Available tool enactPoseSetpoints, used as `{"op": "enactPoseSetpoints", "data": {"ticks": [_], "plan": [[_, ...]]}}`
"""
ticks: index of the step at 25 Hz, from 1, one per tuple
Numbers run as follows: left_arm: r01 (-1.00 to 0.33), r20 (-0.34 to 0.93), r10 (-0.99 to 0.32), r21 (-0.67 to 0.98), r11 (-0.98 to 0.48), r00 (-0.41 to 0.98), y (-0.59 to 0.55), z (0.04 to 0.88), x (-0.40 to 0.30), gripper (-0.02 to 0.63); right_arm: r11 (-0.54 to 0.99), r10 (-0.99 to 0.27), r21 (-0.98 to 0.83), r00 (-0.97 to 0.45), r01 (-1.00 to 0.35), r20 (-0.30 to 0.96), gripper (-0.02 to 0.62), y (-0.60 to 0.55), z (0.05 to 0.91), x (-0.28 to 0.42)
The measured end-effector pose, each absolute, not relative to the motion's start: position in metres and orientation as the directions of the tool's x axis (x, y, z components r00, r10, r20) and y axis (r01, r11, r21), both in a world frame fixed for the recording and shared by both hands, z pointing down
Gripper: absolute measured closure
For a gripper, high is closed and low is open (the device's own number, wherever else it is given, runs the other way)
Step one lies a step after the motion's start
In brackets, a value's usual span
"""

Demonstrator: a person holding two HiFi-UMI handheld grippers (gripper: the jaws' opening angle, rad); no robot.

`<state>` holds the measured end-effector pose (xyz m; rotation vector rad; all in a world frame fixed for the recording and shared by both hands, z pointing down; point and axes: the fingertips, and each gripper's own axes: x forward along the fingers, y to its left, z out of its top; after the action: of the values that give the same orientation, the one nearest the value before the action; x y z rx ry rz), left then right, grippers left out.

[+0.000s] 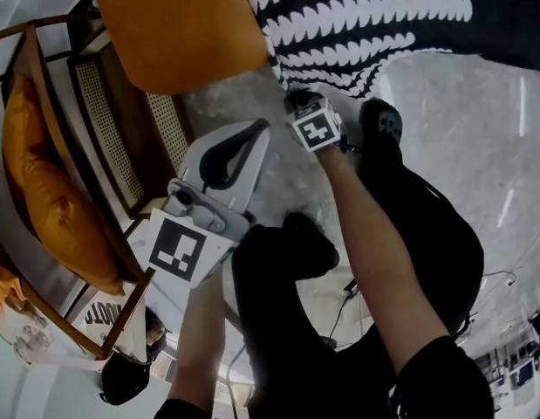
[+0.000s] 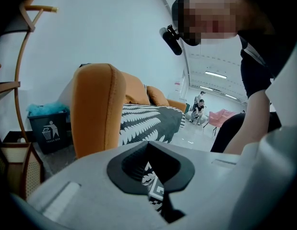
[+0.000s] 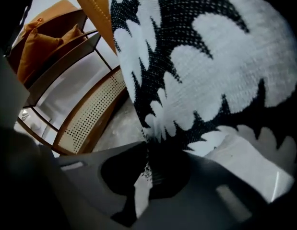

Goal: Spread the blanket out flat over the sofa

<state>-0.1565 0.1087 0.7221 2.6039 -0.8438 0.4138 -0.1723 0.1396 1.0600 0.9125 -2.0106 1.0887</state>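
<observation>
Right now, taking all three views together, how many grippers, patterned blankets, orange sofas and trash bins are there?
Grippers: 2, the left gripper and the right gripper
Patterned blanket: 1
Orange sofa: 1
Trash bin: 1
Total: 5

The blanket (image 1: 374,16) across the top of the head view is black with rows of white fern-like leaves. The sofa (image 1: 178,33) at upper left is plain orange, as is the cushion (image 1: 51,190) at the left edge. The floor (image 1: 479,112) is pale grey and marbled. The left hand-held gripper (image 1: 252,138) is light grey, black on the inside of its jaws. Its cube and that of the right hand-held gripper (image 1: 294,97) bear black-and-white square markers. In the left gripper view the bin (image 2: 47,131) at left is dark with a white figure, and a chair (image 2: 220,116) right of centre is pink.
</observation>
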Motion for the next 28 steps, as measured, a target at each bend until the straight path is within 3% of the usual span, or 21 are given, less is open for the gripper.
{"op": "enactPoseSetpoints", "data": {"ticks": [9,12,14,28], "plan": [[-0.622,0.396,-0.503,0.275,-0.733,0.768,0.111,0.701,-0.154,0.598,0.301,-0.258,-0.459,-0.535,-0.836,0.805,0.578,0.146,1.039,-0.154],[-0.626,0.413,-0.496,0.289,-0.724,0.764,0.115,0.688,-0.148,0.597,0.278,-0.267,-0.448,-0.516,-0.85,0.814,0.515,0.151,1.021,-0.141],[-0.63,0.414,-0.497,0.299,-0.717,0.763,0.116,0.674,-0.145,0.597,0.274,-0.268,-0.443,-0.51,-0.854,0.817,0.512,0.156,1.004,-0.134],[-0.62,0.465,-0.445,0.344,-0.706,0.765,0.128,0.553,-0.117,0.597,0.283,-0.346,-0.384,-0.467,-0.879,0.813,0.512,0.15,0.799,-0.084]]}}
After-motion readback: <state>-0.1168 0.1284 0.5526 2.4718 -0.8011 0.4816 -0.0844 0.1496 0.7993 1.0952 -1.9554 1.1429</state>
